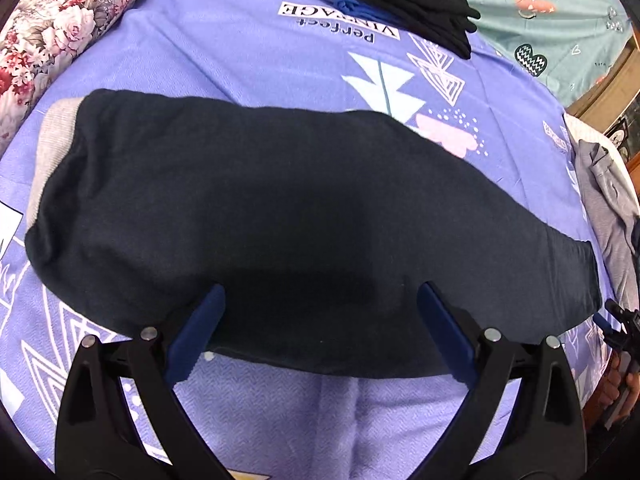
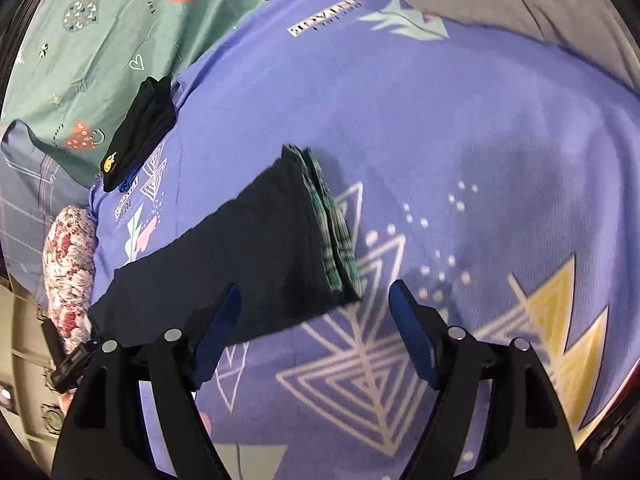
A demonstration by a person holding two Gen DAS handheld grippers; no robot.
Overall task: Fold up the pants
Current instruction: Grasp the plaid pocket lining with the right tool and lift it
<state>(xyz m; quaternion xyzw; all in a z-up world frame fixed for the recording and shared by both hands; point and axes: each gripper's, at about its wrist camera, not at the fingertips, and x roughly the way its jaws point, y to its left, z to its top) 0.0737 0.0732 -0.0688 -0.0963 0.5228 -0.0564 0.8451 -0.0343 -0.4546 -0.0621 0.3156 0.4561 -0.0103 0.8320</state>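
The purple printed bedsheet (image 1: 248, 60) fills both views, and everything sits relative to it. Across its middle lie the dark navy knit pants (image 1: 280, 208), spread flat in one long band — already doubled lengthwise by the look of it, with a pale grey ribbed band (image 1: 50, 148) peeking out at one end and a green plaid lining (image 2: 332, 232) showing at the other. Laid out flat like that, they look ready for a crosswise fold.

At the sheet's far edge, a stack of folded black garments with a yellow smiley patch (image 1: 404, 0) rests partly on a teal heart-print cover (image 1: 560, 20) — probably the finished pile. A floral bolster (image 1: 52, 36) lines one side of the sheet, and a crumpled grey garment (image 1: 608, 200) waits at the opposite side, cut off by the frame.

Now the tools: the left gripper (image 1: 320, 320) hovers at the pants' near edge, blue pads spread wide, holding nothing. The right gripper (image 2: 316, 320) is just as wide apart over the plaid end, empty too. Whether either pad actually touches fabric is hard to make out.
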